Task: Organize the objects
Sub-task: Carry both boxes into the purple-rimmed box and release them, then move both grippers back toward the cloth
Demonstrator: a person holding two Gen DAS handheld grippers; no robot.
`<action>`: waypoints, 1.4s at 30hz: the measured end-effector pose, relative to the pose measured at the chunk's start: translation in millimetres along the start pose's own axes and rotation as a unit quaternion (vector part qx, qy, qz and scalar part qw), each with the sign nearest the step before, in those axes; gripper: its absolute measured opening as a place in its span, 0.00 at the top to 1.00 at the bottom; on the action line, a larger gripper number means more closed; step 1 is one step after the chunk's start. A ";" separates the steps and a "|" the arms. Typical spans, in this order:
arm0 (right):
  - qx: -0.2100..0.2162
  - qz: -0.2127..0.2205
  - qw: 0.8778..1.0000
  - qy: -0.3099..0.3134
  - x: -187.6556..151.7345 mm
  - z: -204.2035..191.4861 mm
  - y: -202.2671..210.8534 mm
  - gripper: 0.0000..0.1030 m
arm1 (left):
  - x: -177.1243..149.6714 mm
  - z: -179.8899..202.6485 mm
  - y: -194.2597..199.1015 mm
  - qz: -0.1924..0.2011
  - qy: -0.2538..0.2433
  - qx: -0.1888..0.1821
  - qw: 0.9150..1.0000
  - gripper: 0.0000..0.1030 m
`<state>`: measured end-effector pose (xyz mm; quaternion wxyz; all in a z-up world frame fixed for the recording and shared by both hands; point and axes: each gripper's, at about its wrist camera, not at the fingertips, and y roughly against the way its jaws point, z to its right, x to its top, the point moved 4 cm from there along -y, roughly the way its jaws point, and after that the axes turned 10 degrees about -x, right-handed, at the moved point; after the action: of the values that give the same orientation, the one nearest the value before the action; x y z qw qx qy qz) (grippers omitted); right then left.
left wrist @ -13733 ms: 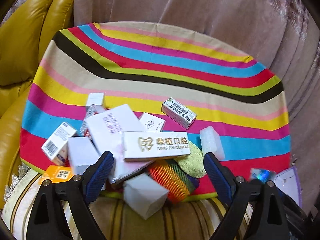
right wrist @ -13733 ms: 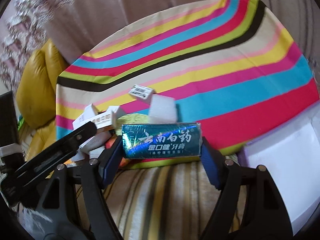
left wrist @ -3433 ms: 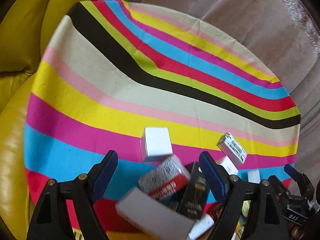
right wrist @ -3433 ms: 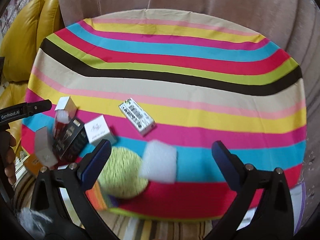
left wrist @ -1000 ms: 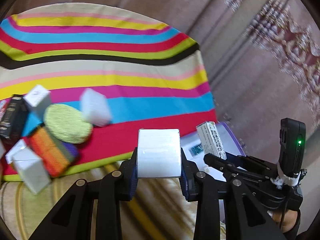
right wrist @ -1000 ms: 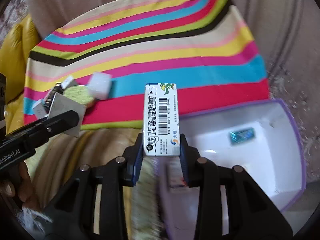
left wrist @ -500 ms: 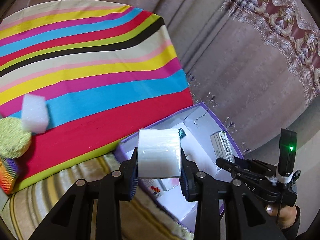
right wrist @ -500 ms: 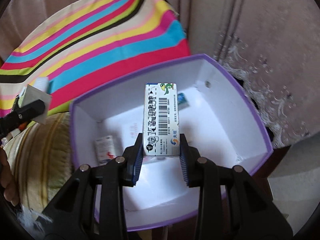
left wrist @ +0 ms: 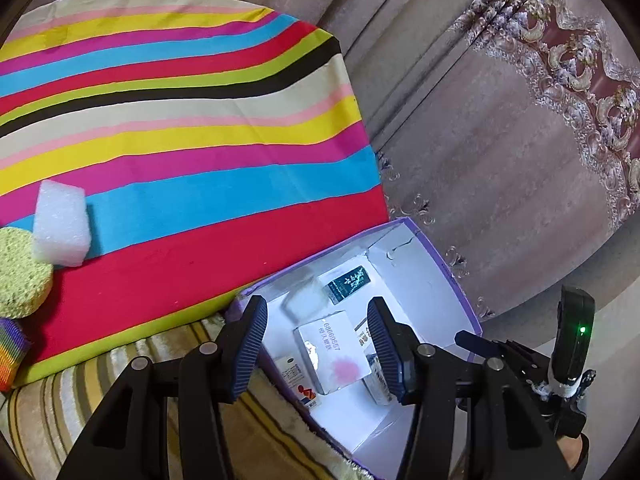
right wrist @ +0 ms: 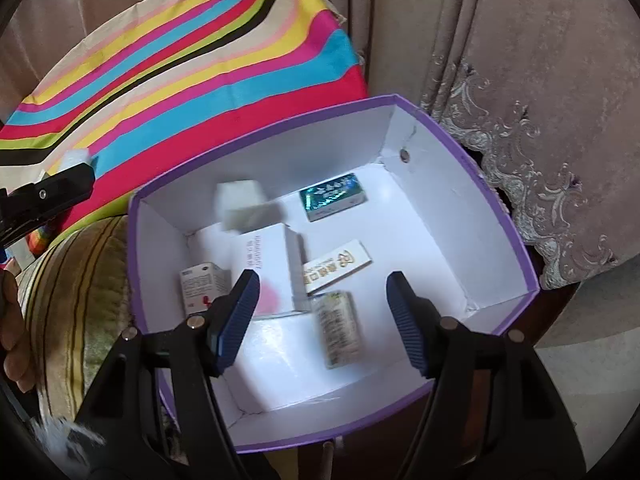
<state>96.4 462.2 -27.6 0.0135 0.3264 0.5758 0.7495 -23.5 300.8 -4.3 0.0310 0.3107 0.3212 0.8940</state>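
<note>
A purple-edged white box (right wrist: 496,216) (left wrist: 444,264) stands beside the striped table. Both grippers hang open and empty above it: my left gripper (left wrist: 318,346) and my right gripper (right wrist: 320,320). A blurred white carton (right wrist: 242,204) (left wrist: 300,300) is in mid-drop at the box's back left. A blurred barcode box (right wrist: 338,328) lies under my right gripper. Also inside are a green toothpaste box (right wrist: 332,196), a large white carton (right wrist: 268,268), a gold-logo box (right wrist: 340,266) and a red-and-white box (right wrist: 200,286).
The striped tablecloth (left wrist: 180,128) carries a white foam block (left wrist: 60,226), a green round sponge (left wrist: 20,272) and a rainbow striped piece (left wrist: 10,354) at the left. A striped cushion (right wrist: 76,292) lies left of the box. Curtains (left wrist: 500,120) hang behind.
Both grippers have opened over the box. The white carton left my left gripper and the barcode box left my right gripper; both now appear blurred inside the box.
</note>
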 end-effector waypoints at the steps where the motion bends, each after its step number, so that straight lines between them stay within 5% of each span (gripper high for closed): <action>1: 0.005 0.002 1.000 0.002 0.7 -3.4 1.3 0.33 | -1.2 -2.0 3.4 0.003 0.002 -0.001 1.000 0.48; 21: 0.099 0.025 0.991 0.088 -4.5 -105.0 31.6 0.32 | -30.4 -67.8 112.3 0.099 0.077 0.058 0.990 0.48; 36: 0.148 0.026 0.980 0.129 -8.8 -163.6 42.8 0.29 | -83.7 -151.5 227.7 0.192 0.178 0.148 0.954 0.41; 42: 0.157 0.023 0.980 0.119 -2.2 -176.3 38.5 0.28 | -98.3 -175.6 256.1 0.209 0.201 0.209 0.934 0.29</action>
<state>22.8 297.7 -17.0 -0.1234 0.2464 0.6760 0.6834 -8.6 -24.5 -10.3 -0.2873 0.1845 0.4277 0.8370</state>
